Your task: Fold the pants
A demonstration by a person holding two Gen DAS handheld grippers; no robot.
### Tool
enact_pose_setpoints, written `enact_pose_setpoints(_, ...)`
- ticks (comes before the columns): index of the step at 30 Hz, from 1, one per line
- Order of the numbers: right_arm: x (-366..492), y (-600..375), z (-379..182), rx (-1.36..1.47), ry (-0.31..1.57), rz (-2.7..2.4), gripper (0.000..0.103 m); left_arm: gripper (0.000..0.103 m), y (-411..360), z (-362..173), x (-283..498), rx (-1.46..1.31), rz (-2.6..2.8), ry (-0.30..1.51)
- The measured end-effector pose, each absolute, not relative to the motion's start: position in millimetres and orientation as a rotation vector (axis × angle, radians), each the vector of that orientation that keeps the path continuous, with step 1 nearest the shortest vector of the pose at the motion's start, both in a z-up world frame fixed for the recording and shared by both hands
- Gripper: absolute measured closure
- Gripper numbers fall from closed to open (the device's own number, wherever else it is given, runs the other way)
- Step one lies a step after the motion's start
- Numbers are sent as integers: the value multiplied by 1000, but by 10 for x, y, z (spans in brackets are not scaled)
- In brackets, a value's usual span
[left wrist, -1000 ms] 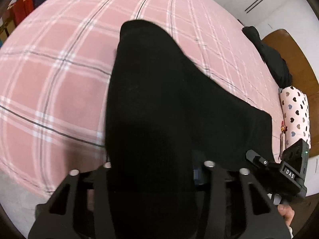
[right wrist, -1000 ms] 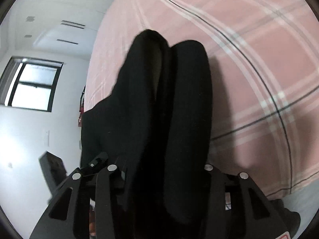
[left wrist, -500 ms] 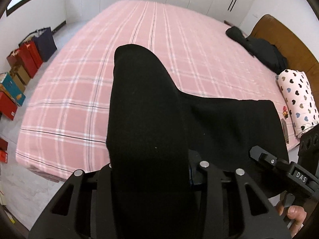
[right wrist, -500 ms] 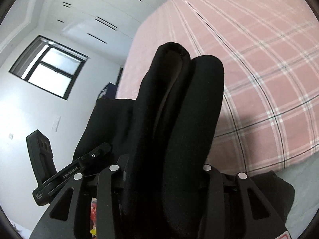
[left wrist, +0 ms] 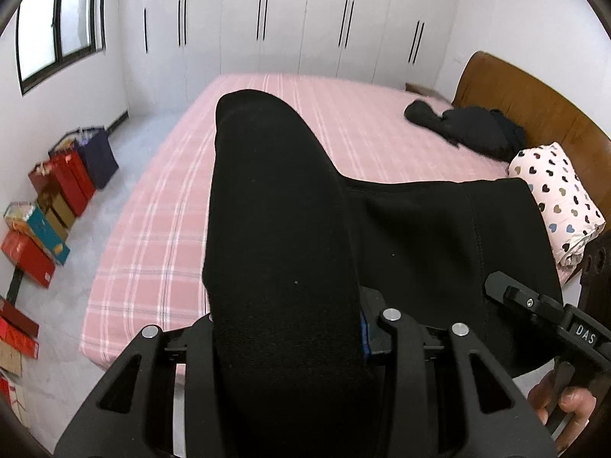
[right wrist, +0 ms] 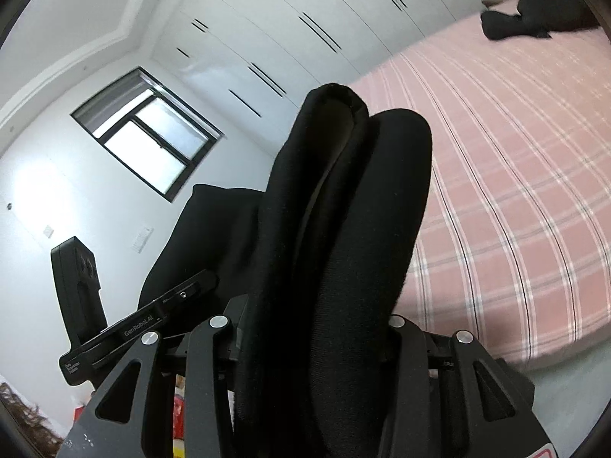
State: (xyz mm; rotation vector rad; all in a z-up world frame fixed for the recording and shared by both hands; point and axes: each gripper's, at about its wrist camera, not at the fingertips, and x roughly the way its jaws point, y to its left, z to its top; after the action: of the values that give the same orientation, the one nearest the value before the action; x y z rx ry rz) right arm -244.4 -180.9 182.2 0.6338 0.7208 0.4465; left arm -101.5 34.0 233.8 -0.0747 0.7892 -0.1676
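Observation:
The black pants [left wrist: 420, 236] hang stretched in the air between my two grippers, lifted off the pink plaid bed [left wrist: 160, 236]. My left gripper [left wrist: 286, 328] is shut on one end of the pants, and thick black cloth bulges up over its jaws and hides the fingertips. My right gripper [right wrist: 317, 328] is shut on the other end of the pants [right wrist: 343, 210], with two folded layers sticking up between its jaws. Each gripper shows in the other's view: the right one at the lower right [left wrist: 550, 328], the left one at the lower left [right wrist: 126, 328].
A second black garment [left wrist: 469, 129] lies near the wooden headboard [left wrist: 534, 107]. A heart-print pillow [left wrist: 557, 198] sits at the bed's right edge. Coloured gift bags and boxes [left wrist: 57, 198] line the floor on the left. White wardrobes [left wrist: 305, 19] stand behind the bed.
Both grippers have risen and tilted up with the pants. The bed, close below a second ago, is now farther down, and the wardrobes, window and headboard have come into view.

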Motion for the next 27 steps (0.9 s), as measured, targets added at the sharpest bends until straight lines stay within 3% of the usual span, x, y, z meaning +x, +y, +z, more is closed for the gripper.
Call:
enact_pose_setpoints(13, -2213, -1842, 2443, 592, 589, 490, 65, 66, 258, 2931, -905, -45, -163, 654)
enact_pose_setpoints(27, -1720, -1989, 2827, 540, 488, 505, 64, 65, 77, 3172, -586, -26, -167, 541)
